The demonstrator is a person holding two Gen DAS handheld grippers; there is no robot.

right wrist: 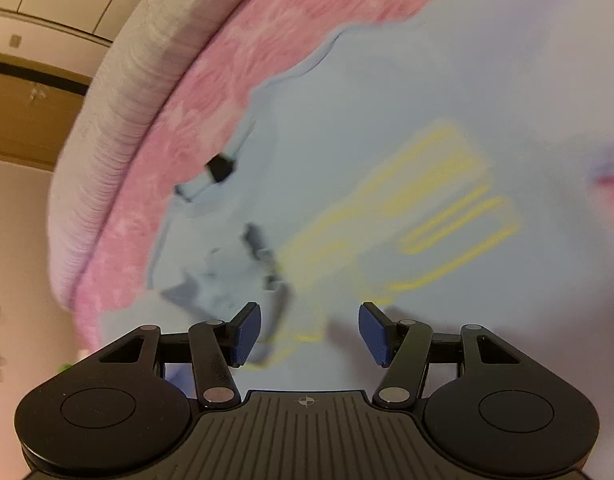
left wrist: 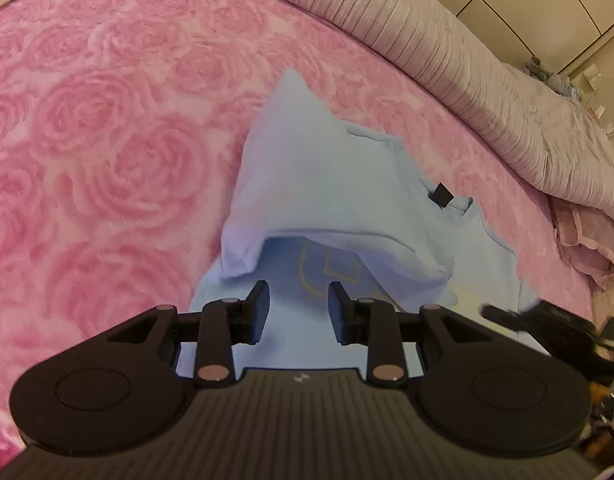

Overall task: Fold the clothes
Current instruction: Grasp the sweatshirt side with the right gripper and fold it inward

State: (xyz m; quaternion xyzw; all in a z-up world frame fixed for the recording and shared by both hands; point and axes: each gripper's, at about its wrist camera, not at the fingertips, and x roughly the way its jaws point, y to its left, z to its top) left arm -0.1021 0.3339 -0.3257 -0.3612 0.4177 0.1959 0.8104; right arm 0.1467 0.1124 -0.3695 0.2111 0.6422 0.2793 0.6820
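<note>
- Two grippers you hold over the light blue shirt [left wrist: 331,200] on the pink blanket [left wrist: 107,140].
- Left gripper [left wrist: 299,312]: jaws apart, nothing between.
- Right gripper [right wrist: 310,334]: jaws spread wide, empty.

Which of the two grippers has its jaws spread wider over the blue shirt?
The right gripper: its blue pads stand far apart, while the left gripper shows a narrower gap above the shirt.

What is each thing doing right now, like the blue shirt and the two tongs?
Light blue shirt: lying on the bed, one part folded over its yellow print, held by neither tongs.
Left tongs: open, nothing between them, above the shirt.
Right tongs: open wide, empty, above the yellow print.
Pink rose blanket: spread flat under the shirt.
Grey cover: bunched along the bed's far edge.
</note>
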